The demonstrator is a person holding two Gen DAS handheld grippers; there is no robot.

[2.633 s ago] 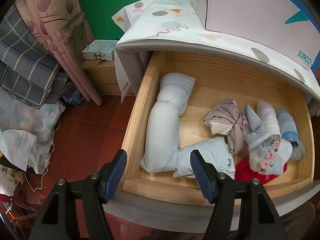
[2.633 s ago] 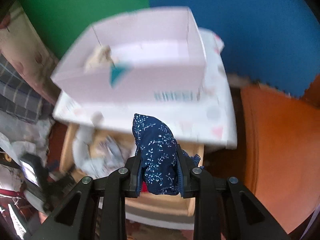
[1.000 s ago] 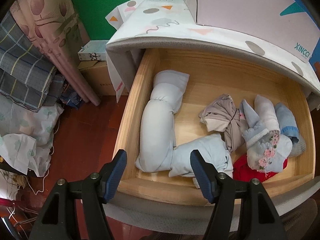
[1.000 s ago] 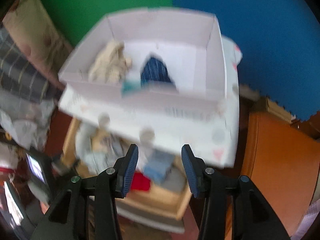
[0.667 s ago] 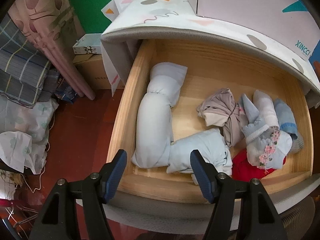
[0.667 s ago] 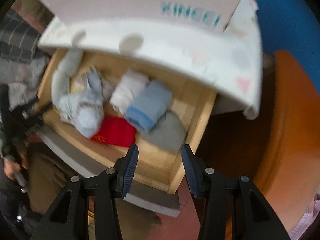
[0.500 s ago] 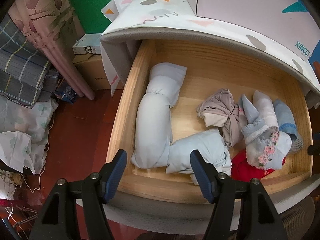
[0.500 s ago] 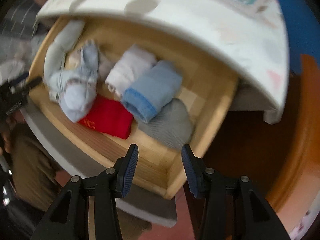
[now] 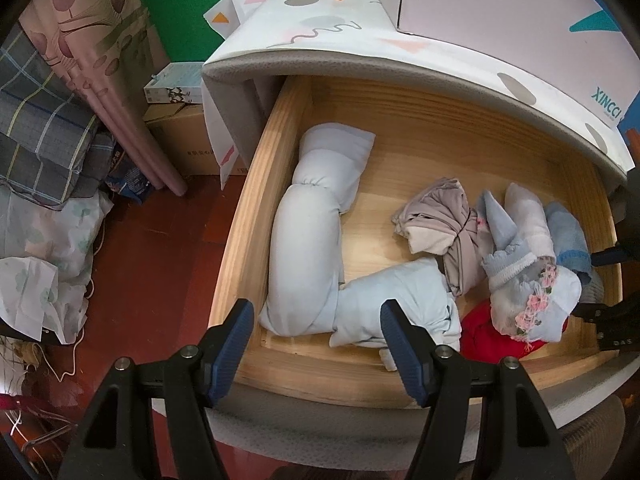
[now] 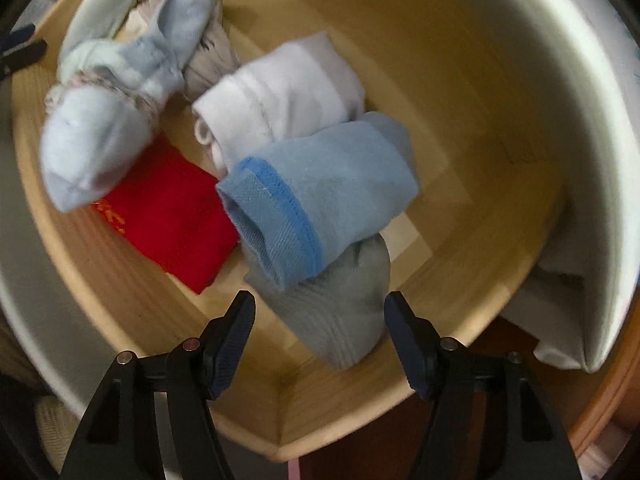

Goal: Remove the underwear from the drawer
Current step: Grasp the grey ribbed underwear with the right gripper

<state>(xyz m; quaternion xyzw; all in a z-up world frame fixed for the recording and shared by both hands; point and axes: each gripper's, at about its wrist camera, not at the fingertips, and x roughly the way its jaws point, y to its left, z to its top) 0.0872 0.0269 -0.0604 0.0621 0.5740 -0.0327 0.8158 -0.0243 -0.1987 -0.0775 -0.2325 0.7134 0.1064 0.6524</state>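
Note:
The wooden drawer (image 9: 248, 216) stands open with several folded garments inside. In the right wrist view a blue folded piece (image 10: 320, 196) lies on a grey one (image 10: 344, 312), beside a red one (image 10: 168, 212), a white one (image 10: 280, 96) and a pale blue lacy one (image 10: 104, 120). My right gripper (image 10: 320, 332) is open and empty, low over the grey piece at the drawer's right end. My left gripper (image 9: 316, 344) is open and empty above the drawer's front left, over a long pale blue roll (image 9: 308, 248). The right gripper shows at the right edge of the left wrist view (image 9: 612, 280).
A pink box (image 9: 500, 12) stands on the patterned cloth-covered top (image 9: 320, 32) above the drawer. Left of the drawer are a cardboard box (image 9: 184, 144), a curtain (image 9: 92, 64), plaid cloth (image 9: 36, 128) and a red floor (image 9: 152, 264).
My right gripper let go of the dark blue floral underwear into the pink box, then swung down into the drawer's right end. My left gripper has barely moved.

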